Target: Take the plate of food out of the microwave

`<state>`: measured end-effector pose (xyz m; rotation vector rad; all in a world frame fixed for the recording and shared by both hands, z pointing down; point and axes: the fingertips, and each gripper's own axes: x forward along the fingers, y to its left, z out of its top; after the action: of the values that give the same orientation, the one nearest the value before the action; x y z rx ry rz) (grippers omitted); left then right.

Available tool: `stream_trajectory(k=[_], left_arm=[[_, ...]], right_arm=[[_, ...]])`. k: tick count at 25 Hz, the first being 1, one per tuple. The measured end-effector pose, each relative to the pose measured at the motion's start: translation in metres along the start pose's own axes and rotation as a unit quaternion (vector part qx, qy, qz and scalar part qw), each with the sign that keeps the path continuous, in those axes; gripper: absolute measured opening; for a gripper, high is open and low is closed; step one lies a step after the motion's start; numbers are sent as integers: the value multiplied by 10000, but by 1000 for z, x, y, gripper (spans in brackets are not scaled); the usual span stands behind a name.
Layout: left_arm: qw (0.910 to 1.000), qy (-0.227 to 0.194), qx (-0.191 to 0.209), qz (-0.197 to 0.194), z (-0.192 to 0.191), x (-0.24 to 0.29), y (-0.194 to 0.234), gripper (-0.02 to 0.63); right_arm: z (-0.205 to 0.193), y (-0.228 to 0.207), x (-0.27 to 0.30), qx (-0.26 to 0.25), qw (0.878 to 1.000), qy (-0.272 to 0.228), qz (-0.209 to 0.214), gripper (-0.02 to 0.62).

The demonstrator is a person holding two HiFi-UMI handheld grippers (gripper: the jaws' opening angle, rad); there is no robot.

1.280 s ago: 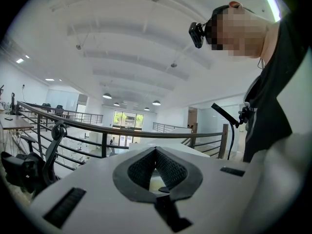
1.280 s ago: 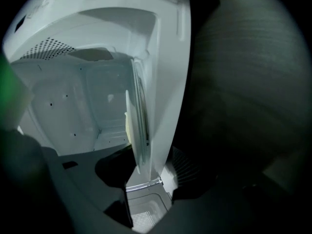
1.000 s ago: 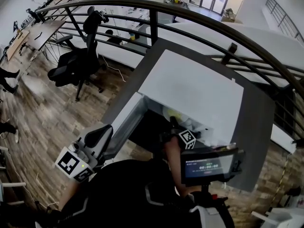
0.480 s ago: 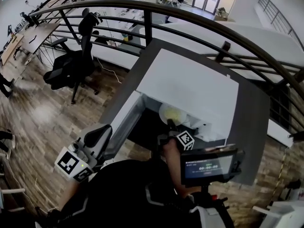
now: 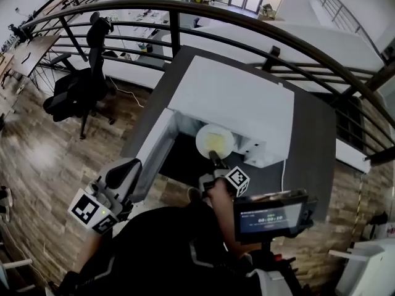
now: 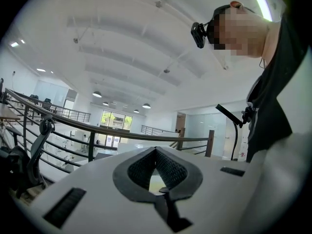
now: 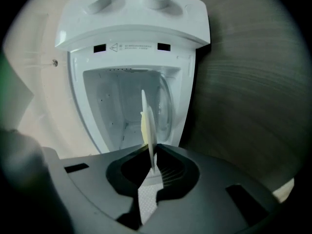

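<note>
The white microwave [image 5: 234, 103] stands on a dark table [image 5: 315, 140] with its door [image 5: 151, 150] swung open to the left. A white plate [image 5: 215, 142] with yellow food sits at the cavity's mouth, mostly out from under the microwave's top. My right gripper [image 5: 213, 158] is shut on its near rim. In the right gripper view the plate [image 7: 147, 126] shows edge-on between the jaws of that gripper [image 7: 153, 167], with the open microwave [image 7: 131, 28] cavity behind it. My left gripper [image 5: 120, 177] hangs low at the left, away from the microwave. It points upward and its jaws [image 6: 158, 179] are shut on nothing.
A curved dark railing [image 5: 247, 20] runs behind the table, with a lower floor beyond it. An office chair [image 5: 80, 85] stands on the wood floor to the left. A small screen [image 5: 271, 217] on a mount sits before my chest. A white cable [image 5: 285, 171] lies right of the microwave.
The right gripper has drawn back from inside the cavity with the plate, which now shows almost whole at the opening. The left gripper has stayed where it was.
</note>
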<state>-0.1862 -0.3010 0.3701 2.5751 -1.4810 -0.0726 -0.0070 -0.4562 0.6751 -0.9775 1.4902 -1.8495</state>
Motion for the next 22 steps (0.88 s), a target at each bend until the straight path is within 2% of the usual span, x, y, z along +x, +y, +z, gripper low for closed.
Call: stream_trajectory(k=[6, 16, 22], left_arm=[[9996, -51, -84, -280, -9, -2, -8, 2], [9967, -35, -199, -783, -21, -29, -37, 2], [9916, -278, -352, -1212, -8, -19, -74, 2]], right_arm=[[-16, 20, -22, 34, 9998, 133, 119, 23], [-52, 50, -98, 104, 9993, 31, 348, 23], [-48, 71, -136, 49, 9990, 44, 452, 23]])
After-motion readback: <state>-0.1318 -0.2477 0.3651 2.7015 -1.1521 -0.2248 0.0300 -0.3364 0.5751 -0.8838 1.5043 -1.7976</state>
